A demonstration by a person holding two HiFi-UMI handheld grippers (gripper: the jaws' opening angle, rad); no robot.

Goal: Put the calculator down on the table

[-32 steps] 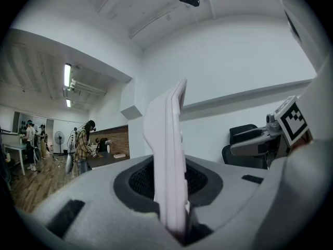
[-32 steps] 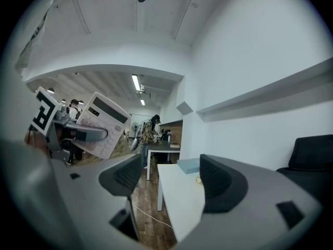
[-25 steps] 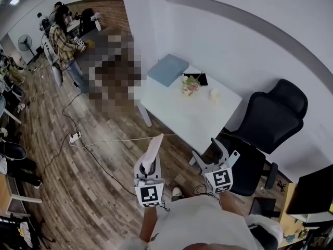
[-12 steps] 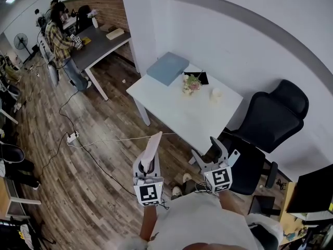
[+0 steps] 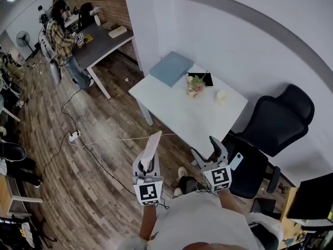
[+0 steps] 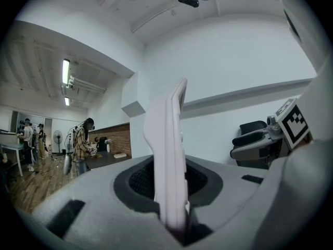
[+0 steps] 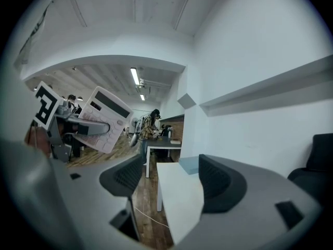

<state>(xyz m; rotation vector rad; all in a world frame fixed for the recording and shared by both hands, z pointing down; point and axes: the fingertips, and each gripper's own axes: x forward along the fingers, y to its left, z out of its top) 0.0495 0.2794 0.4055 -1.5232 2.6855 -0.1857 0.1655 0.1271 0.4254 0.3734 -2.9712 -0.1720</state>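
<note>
My left gripper [image 5: 148,163] is shut on a white calculator [image 5: 151,147], which sticks out level over the wooden floor, short of the white table [image 5: 177,113]. In the left gripper view the calculator [image 6: 169,150] stands edge-on between the pads. The right gripper view shows its key face [image 7: 104,120] at the left, in the other gripper. My right gripper [image 5: 208,151] is open beside it. Its jaws have just been closing a little, with nothing between them, and the table's near corner [image 7: 179,199] lies ahead of them.
On the table lie a blue folder [image 5: 171,68], a black tablet [image 5: 201,79], a small flower pot [image 5: 195,86] and a small white object [image 5: 221,97]. Black office chairs [image 5: 278,123] stand at its right. A cable [image 5: 104,140] crosses the floor. A person stands at a dark desk [image 5: 106,41].
Both grippers have come slightly nearer the white table, the calculator still held in the left one. The right jaws stand a bit narrower.
</note>
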